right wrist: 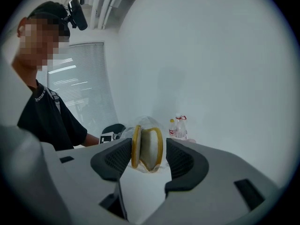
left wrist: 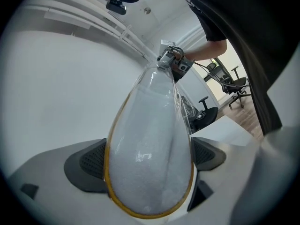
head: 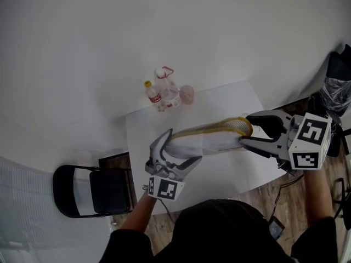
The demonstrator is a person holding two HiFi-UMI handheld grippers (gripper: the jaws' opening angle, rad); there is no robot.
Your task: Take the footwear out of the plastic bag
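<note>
Footwear (head: 211, 136), in bag (left wrist: 185, 104), hangs level above counter (head: 230, 100), long axis spanning tool to tool. Left tool (head: 175, 155) clamps left end. Right tool (head: 253, 129) open astride right end, pads not pressing; judged best placed to pull.

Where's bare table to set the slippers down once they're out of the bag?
Bare: the table far right corner, right of the bottles and pink cup; also the near strip, this side of the bagged slippers. Crowded: the far edge at the bottles, and the middle, where left gripper and right gripper flank the slippers.
</note>
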